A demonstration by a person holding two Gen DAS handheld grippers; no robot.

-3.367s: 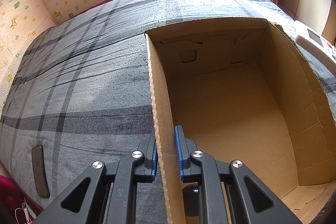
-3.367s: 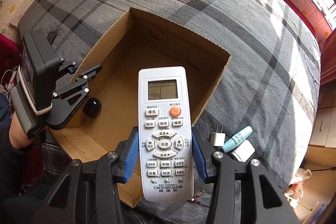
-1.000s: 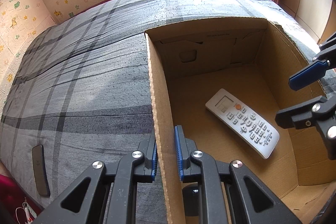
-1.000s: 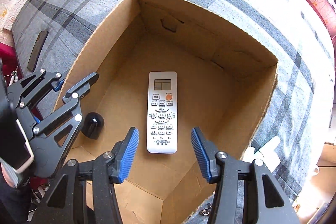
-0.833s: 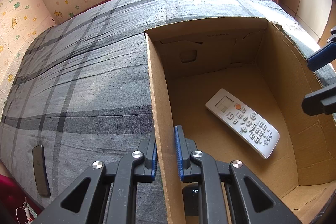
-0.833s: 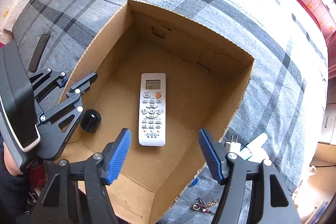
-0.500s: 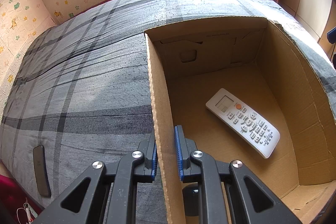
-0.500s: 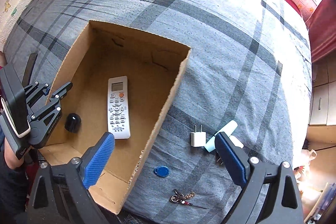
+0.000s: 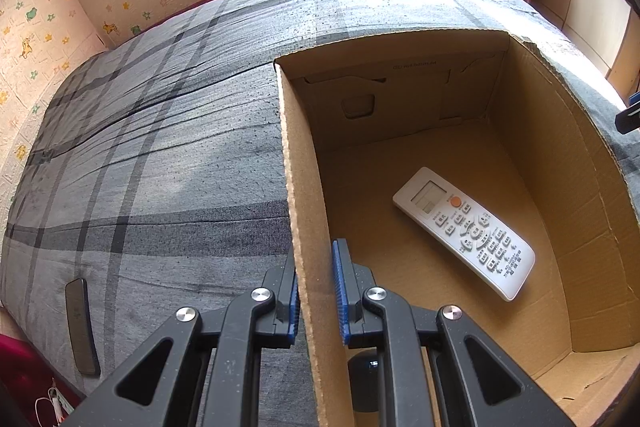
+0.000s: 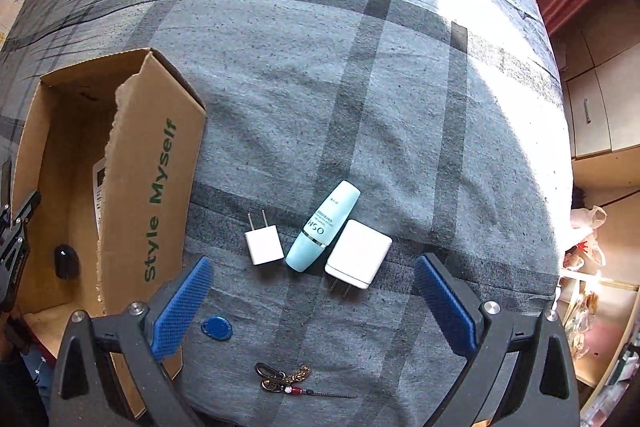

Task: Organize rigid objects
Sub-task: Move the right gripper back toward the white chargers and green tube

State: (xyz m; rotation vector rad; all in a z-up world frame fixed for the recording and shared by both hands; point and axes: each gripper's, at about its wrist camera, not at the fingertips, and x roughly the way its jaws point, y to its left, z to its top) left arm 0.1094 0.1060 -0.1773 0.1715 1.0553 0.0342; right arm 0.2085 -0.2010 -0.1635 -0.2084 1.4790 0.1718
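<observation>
My left gripper (image 9: pixel 316 291) is shut on the near left wall of the cardboard box (image 9: pixel 300 187). A white remote (image 9: pixel 464 231) lies flat on the box floor, and a small black object (image 9: pixel 362 373) sits below my fingers. My right gripper (image 10: pixel 316 301) is wide open and empty above the bed, over a small white plug (image 10: pixel 262 243), a light blue tube (image 10: pixel 324 227) and a larger white charger (image 10: pixel 358 253). A blue tag (image 10: pixel 217 327) and a keychain (image 10: pixel 286 381) lie nearer. The box (image 10: pixel 156 195) is at the left there.
The box stands on a grey plaid bedspread (image 9: pixel 160 147). A dark flat phone-like object (image 9: pixel 82 327) lies at the bed's near left edge. Wooden cabinets (image 10: pixel 596 115) stand past the bed's right side.
My right gripper let go of the white remote inside the box, rose out, and swung right over the small items on the bed. My left gripper has not moved.
</observation>
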